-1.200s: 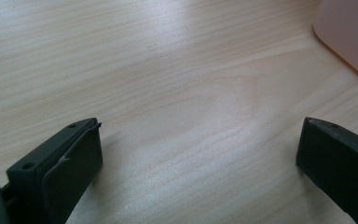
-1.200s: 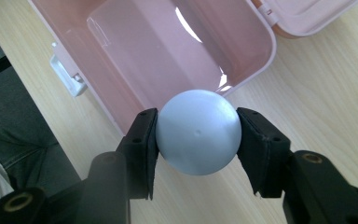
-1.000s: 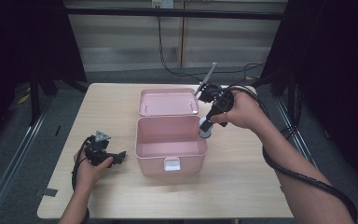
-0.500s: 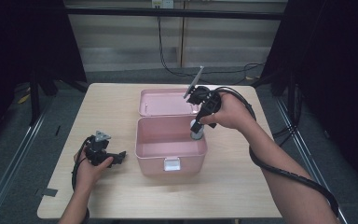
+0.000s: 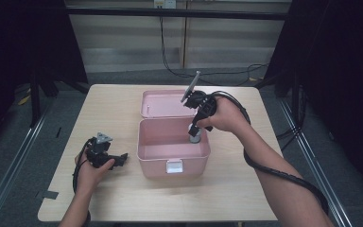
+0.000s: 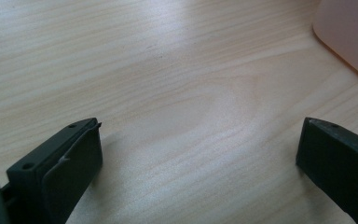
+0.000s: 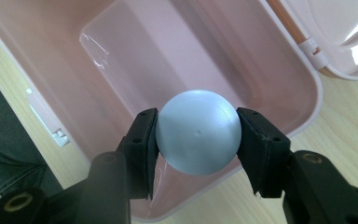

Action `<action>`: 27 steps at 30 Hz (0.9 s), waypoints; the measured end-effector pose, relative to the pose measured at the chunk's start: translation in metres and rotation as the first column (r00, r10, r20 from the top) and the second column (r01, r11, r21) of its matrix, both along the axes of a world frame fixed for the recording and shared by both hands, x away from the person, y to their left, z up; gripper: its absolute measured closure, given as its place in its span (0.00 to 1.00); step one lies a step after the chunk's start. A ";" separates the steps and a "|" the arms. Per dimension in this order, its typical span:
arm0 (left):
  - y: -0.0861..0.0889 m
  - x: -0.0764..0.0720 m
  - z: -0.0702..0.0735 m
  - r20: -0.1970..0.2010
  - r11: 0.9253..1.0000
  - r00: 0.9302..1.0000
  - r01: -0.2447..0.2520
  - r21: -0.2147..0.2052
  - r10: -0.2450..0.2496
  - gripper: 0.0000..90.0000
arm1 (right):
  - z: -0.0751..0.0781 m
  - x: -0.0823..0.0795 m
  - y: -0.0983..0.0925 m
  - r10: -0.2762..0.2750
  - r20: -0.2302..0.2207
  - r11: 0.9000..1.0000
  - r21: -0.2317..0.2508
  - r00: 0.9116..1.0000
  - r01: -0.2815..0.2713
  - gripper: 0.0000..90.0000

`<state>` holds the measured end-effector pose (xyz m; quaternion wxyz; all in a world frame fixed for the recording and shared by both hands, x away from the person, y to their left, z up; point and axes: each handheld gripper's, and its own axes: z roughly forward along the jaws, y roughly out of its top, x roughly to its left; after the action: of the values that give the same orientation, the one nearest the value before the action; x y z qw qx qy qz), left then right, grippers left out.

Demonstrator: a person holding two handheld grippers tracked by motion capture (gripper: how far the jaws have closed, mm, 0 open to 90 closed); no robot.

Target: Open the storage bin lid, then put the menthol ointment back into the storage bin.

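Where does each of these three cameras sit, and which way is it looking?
High view: above the person's side, looking forward and down on the table; both forearms, left gripper, right gripper.
Left gripper view: on the left gripper, looking across bare tabletop; its open jaws.
Right gripper view: on the right gripper, looking down; its jaws clamp a grey ball.
Shared: the open pink box.

Right gripper point(image 7: 196, 133) points down, fingers point(image 7: 142, 140) clamped; left gripper point(image 6: 198, 149) level, low, fingers point(image 6: 72, 154) wide apart.
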<state>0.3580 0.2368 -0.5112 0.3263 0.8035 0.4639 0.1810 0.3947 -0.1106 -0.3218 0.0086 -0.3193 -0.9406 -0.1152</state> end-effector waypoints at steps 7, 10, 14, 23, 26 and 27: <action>0.000 0.000 0.000 0.001 1.000 1.000 0.000 0.000 0.000 0.00 | -0.004 0.005 0.001 -0.026 -0.002 1.000 0.007 1.000 0.026 0.56; 0.000 0.000 0.000 0.002 1.000 1.000 0.000 0.000 0.000 0.00 | -0.007 0.008 0.001 -0.041 -0.010 0.999 0.009 0.999 0.041 0.56; 0.000 0.000 0.000 0.000 1.000 1.000 0.000 0.000 0.000 0.00 | -0.012 0.011 0.002 -0.066 -0.016 0.998 0.006 0.998 0.066 0.56; 0.000 0.000 0.000 0.000 1.000 1.000 0.000 0.000 0.000 0.00 | -0.027 0.017 0.003 -0.098 -0.030 0.995 0.001 0.995 0.098 0.56; 0.000 0.000 0.000 0.001 1.000 1.000 0.000 -0.001 0.000 0.00 | -0.031 0.018 0.003 -0.101 -0.031 0.995 -0.011 0.994 0.101 0.56; 0.000 0.000 0.000 0.000 1.000 1.000 0.000 0.000 0.000 0.00 | -0.033 0.019 0.003 -0.104 -0.031 0.995 -0.005 0.994 0.103 0.56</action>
<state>0.3581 0.2368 -0.5112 0.3265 0.8034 0.4638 0.1811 0.4138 -0.1072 -0.3547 0.0166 -0.3694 -0.9227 -0.1090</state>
